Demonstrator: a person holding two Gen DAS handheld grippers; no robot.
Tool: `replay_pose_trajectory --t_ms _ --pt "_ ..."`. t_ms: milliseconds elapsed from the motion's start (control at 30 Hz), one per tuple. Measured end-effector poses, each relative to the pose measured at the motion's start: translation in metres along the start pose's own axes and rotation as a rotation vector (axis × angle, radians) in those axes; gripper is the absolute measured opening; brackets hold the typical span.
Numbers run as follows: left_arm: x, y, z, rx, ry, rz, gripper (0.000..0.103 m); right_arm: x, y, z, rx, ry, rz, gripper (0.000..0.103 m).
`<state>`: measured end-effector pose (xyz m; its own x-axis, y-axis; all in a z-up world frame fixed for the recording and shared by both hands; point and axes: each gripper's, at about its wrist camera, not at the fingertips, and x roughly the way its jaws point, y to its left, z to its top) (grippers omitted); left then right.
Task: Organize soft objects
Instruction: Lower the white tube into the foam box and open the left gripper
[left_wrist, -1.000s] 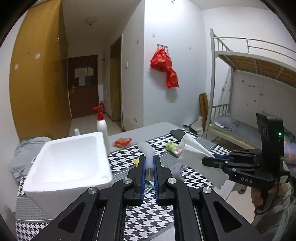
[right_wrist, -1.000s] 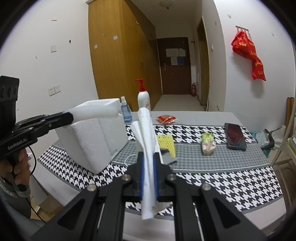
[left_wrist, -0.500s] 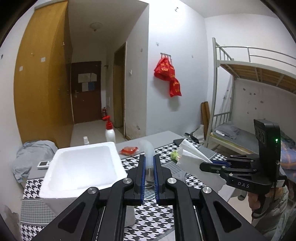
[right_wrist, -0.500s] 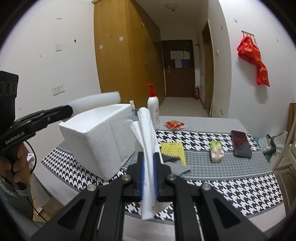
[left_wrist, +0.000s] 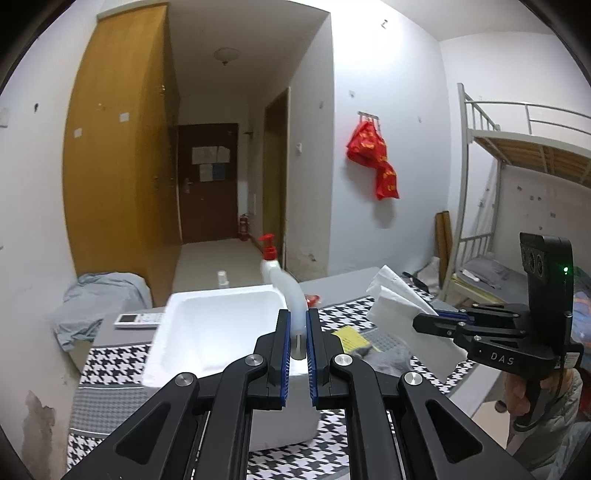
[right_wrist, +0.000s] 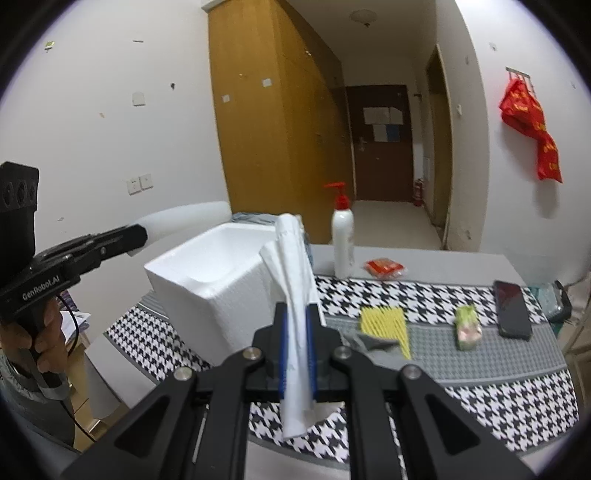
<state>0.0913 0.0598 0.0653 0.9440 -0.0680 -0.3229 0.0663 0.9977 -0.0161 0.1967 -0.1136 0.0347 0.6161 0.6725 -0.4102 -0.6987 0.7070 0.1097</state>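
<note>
Both loads carried clear of the checked cloth (right_wrist: 480, 398) for dropping into the open foam box (left_wrist: 221, 325) at near left: left gripper (left_wrist: 296, 332) clamped narrow on a white foam tube (right_wrist: 184, 221), right gripper (right_wrist: 295, 332) pinched on folded white tissue (right_wrist: 291, 280).

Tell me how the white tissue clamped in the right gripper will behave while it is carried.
The white tissue is probably floppy: its free end hangs limp below the right gripper. It looks thin and creased, so it is likely very light and may flutter. Pinched in a narrow band, it could tear or slip if tugged.
</note>
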Motion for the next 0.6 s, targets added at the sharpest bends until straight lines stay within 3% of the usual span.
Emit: replay_pose_trajectory --t_ms 333,600 --pt "-0.01 0.032 -0.001 -0.045 -0.008 0.099 0.008 0.022 0.018 0.017 -0.035 -0.008 0.067 0.012" --pt "-0.014 0.051 -0.002 -0.069 -0.013 0.131 0.008 0.036 0.035 0.029 -0.058 -0.004 0.103 0.012"
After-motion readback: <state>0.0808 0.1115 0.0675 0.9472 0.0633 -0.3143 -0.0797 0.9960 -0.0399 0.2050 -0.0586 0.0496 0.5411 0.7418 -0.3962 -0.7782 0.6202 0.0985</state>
